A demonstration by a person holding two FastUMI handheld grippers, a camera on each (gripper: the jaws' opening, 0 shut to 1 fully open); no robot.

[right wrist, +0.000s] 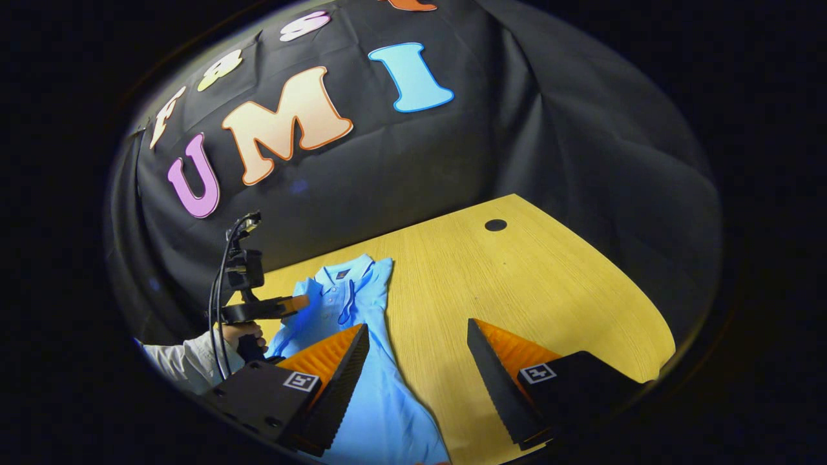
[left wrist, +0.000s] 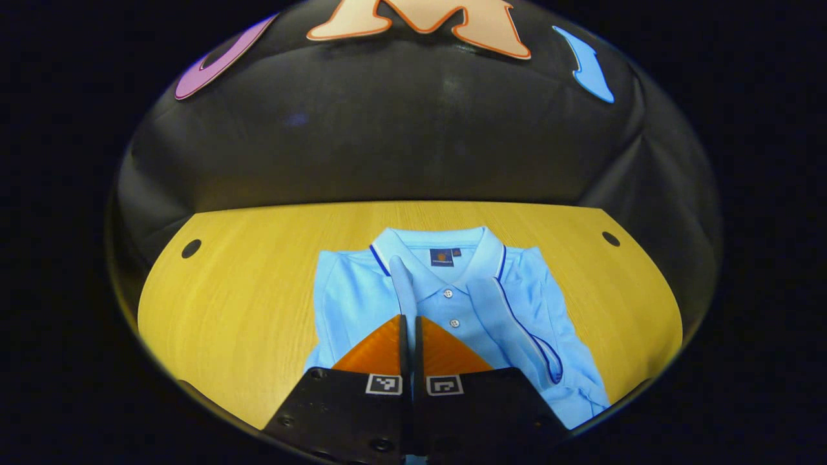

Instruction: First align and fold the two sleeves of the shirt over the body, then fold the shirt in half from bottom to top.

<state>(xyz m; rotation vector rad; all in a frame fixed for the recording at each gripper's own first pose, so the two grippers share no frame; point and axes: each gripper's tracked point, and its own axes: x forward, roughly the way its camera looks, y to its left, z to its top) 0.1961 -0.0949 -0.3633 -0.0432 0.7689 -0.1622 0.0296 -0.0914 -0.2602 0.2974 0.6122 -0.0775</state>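
Note:
A light blue polo shirt (left wrist: 362, 290) lies flat on the yellow wooden table (left wrist: 245, 284), collar toward the far wall. One sleeve (left wrist: 517, 329), edged in dark blue, lies folded over the body on the right. My left gripper (left wrist: 409, 318) is shut on the other sleeve, and a strip of its fabric (left wrist: 400, 284) rises from between the fingers over the button placket. In the right gripper view my right gripper (right wrist: 420, 361) stands open over the shirt's (right wrist: 368, 323) lower right edge and bare table, holding nothing. The left gripper (right wrist: 284, 307) shows farther off, over the shirt's chest.
A hand (right wrist: 242, 336) in a white sleeve (right wrist: 187, 361) holds the left gripper, with cables above it. The table has round holes near its far corners (left wrist: 191, 248) (left wrist: 610, 238) (right wrist: 495, 225). Black cloth walls close in behind and at the sides.

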